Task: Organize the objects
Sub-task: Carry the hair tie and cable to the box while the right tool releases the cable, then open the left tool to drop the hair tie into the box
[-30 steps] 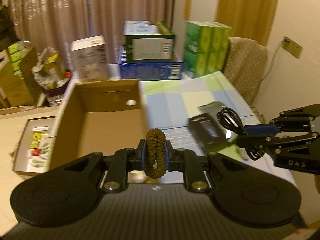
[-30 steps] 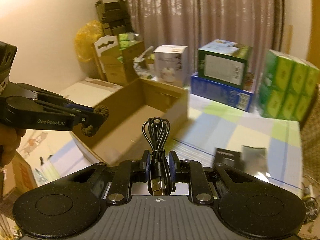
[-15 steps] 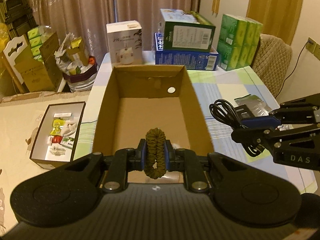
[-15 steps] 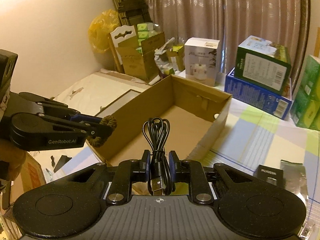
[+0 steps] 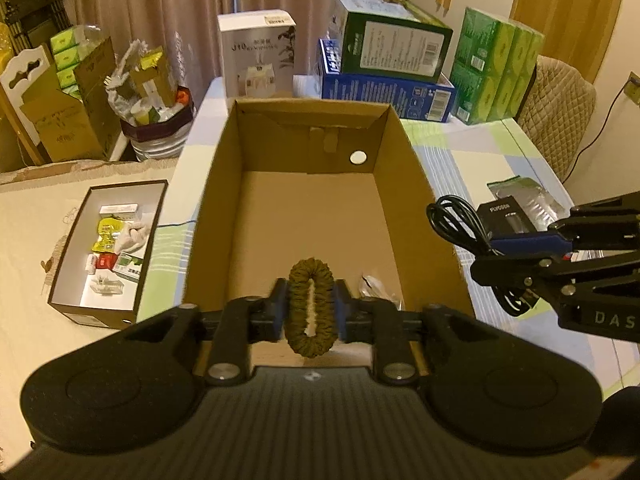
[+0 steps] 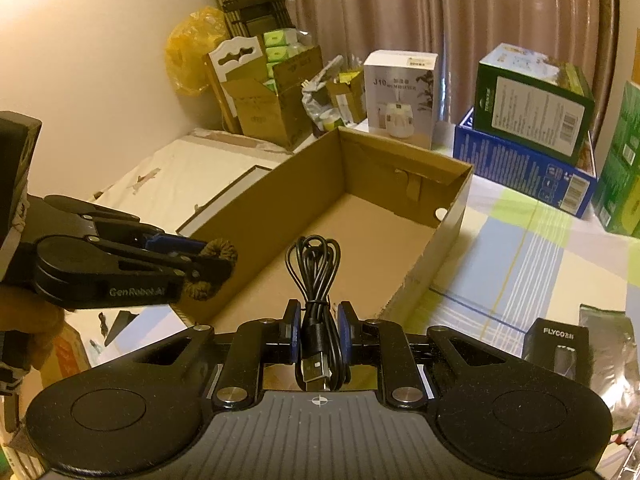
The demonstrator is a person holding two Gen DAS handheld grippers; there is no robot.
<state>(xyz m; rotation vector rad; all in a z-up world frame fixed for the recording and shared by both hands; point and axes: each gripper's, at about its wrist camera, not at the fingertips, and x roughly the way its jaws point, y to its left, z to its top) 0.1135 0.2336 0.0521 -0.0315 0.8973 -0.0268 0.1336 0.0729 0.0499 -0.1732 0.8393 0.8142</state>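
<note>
Both hands are at the near end of the open cardboard box (image 5: pixel 312 216), each carrying one item. Step in hand, as I read it: dropping the carried items into the box.

Left claw (image 5: pixel 311 312): a braided olive loop (image 5: pixel 311 304), a bracelet or a hair tie, stands upright between the blue pads. The jaws have just been opening, and the loop is still between them. Motion blur makes it hard to say whether the pads still press on it; a narrow gap seems to show on each side, so it is probably being let go. It hangs above the near part of the box floor, inside the walls.

Right claw (image 6: pixel 319 334): narrow, pinching a coiled black USB cable (image 6: pixel 316 280). The coil's loops stand up ahead of the pads and the plug end (image 6: pixel 314 370) hangs back toward the camera. In the left wrist view this claw sits at the box's right wall, the cable roughly over the rim rather than clearly inside.

The box is nearly empty, with one small crinkled clear wrapper (image 5: pixel 374 286) in the near right corner. On the checked worktop (image 6: pixel 520 248) to the right lie a small black box marked FLYCO (image 6: pixel 558 346) and a silvery pouch (image 6: pixel 612 336) beside it; both are outside the box.

Next move, judged:
- Left: finish spreading the jaws so the loop falls free, then lift clear.
- Right: carry the cable inward past the right wall before loosening, or the coil may catch on the rim.
</note>
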